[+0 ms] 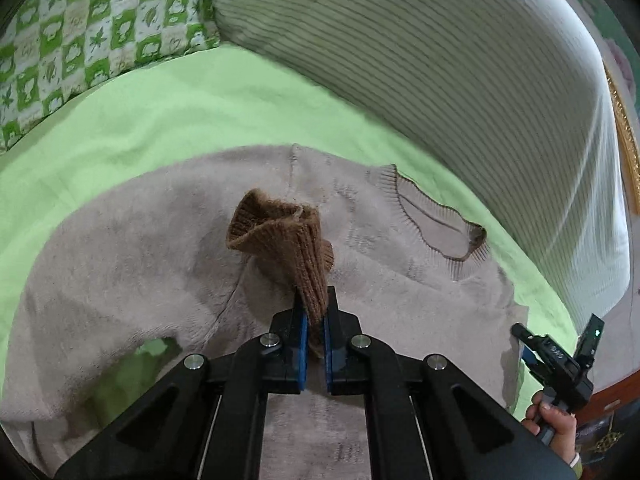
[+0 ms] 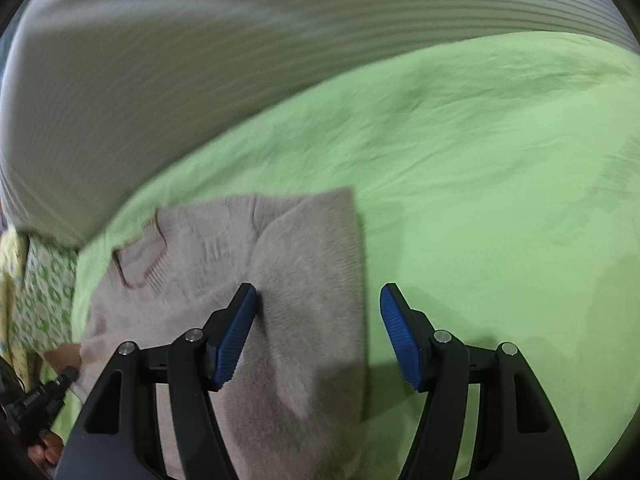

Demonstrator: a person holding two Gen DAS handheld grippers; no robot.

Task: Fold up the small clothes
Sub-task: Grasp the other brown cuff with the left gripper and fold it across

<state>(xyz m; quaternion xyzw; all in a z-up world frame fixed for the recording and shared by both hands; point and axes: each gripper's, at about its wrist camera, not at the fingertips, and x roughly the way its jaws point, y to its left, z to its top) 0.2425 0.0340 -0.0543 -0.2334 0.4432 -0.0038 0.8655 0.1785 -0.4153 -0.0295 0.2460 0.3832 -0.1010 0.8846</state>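
A small beige knit sweater [image 1: 120, 264] lies flat on the green bedsheet [image 1: 168, 112], its neck opening [image 1: 436, 224] toward the right. My left gripper [image 1: 315, 312] is shut on the sleeve's brown ribbed cuff [image 1: 284, 236] and holds it up over the sweater's body. In the right wrist view the sweater [image 2: 304, 280] lies under and left of my right gripper [image 2: 318, 300], which is open and empty just above the sweater's right edge. The right gripper also shows in the left wrist view [image 1: 560, 360], held by a hand.
A striped grey-white cushion or headboard [image 1: 440, 60] runs along the far side of the bed. A green-and-white patterned pillow [image 1: 80, 32] lies at the far left. Bare green sheet [image 2: 500, 200] spreads to the right of the sweater.
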